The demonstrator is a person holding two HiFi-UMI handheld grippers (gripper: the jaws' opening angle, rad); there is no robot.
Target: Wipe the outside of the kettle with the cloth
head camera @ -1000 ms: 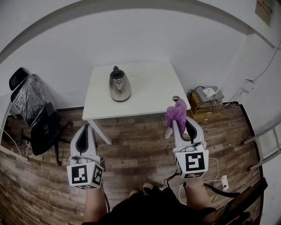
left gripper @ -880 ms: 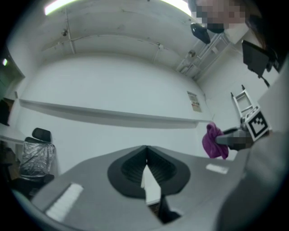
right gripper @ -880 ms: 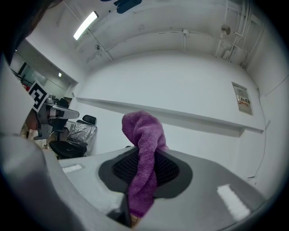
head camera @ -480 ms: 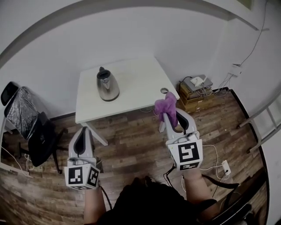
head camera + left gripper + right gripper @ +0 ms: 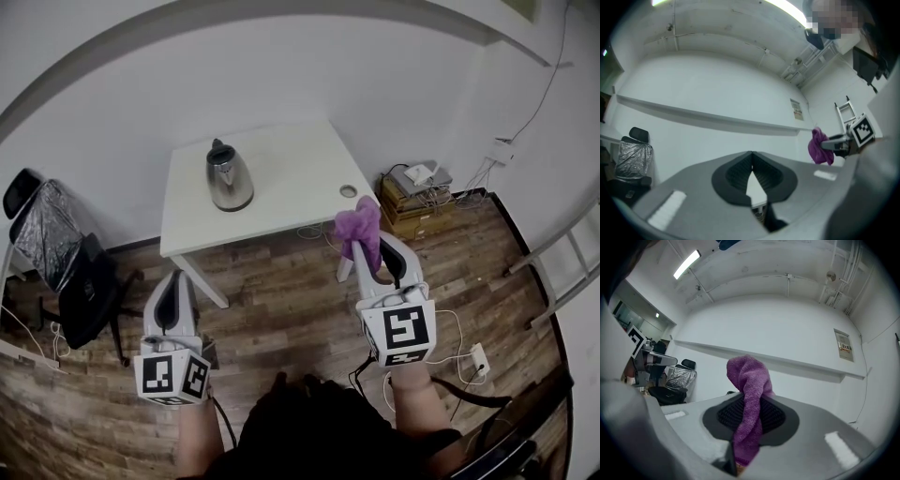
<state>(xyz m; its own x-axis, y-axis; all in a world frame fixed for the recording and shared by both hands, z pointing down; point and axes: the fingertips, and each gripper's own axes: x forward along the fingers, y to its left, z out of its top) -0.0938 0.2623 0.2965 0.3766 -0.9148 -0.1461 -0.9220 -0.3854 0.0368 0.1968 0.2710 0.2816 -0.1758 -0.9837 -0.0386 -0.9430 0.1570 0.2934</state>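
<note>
Purple cloth [image 5: 360, 228] sits clamped in the right gripper [image 5: 367, 249] by the table [image 5: 300, 192] corner. The left gripper [image 5: 176, 281], jaws together and empty, hovers lower left. The kettle [image 5: 229, 176] stands near the table's left edge.

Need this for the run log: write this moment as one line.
right gripper: shut on purple terry cloth | left gripper: shut, empty | stainless steel kettle: on white table, untouched | stage: pre-wipe

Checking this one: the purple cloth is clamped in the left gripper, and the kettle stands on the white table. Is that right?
No: the cloth is clamped in the right gripper, as the right gripper view shows; the left gripper is shut and empty. The kettle does stand on the white table.
</note>
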